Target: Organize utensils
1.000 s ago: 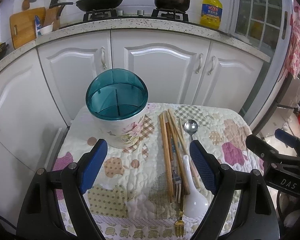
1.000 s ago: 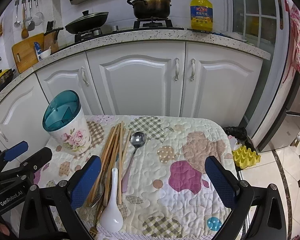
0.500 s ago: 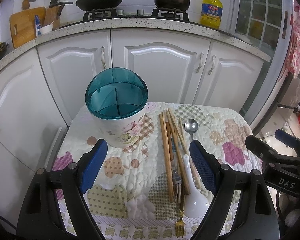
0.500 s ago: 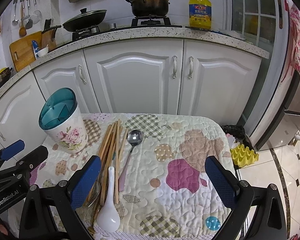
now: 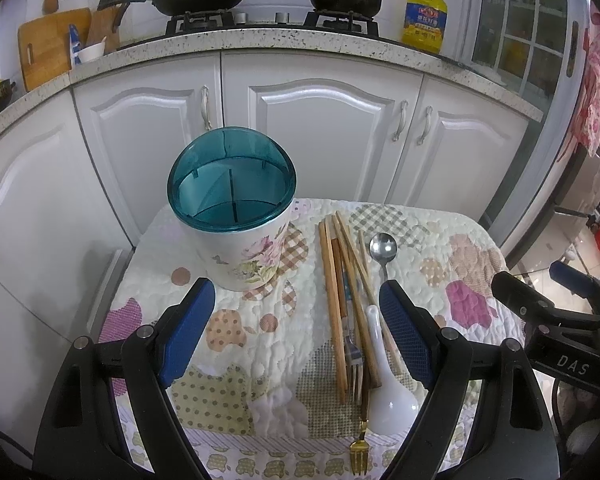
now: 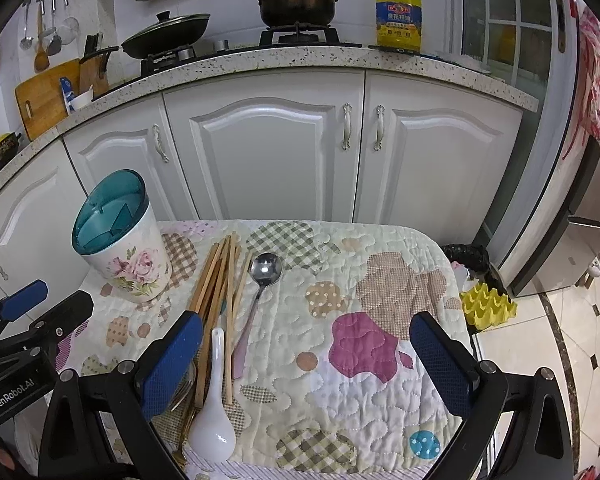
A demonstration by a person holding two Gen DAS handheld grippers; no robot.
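A small bench (image 5: 452,240) covered by a quilted patchwork cloth stands in front of white kitchen cabinets (image 6: 260,152). On its far left part stands an upright utensil holder (image 5: 240,240), a white cup with a pink flower print and a teal plastic top whose inside is split by dividers; nothing shows inside it. Just right of the holder a bundle of wooden chopsticks (image 5: 336,280) lies lengthwise, pointing from far to near, with some sticks crossing each other. A metal spoon (image 5: 383,250) lies at the right edge of that bundle, bowl at the far end. A white soup spoon (image 5: 388,396) lies at the near end of the bundle with its bowl toward the near edge, and a silver fork (image 5: 353,356) lies among the sticks beside it. A gold fork (image 5: 358,452) pokes out over the near edge of the cloth. The left gripper (image 5: 296,328) hangs above the near part of the bench, released, its blue-padded fingers spread wide with nothing between them; the holder sits beyond its left finger and the utensils beside its right one. The right gripper (image 6: 306,360) is likewise spread wide and holds nothing, above the near middle of the cloth, its left finger over the near ends of the chopsticks. On the floor to the right lies a yellow egg tray (image 6: 486,306).
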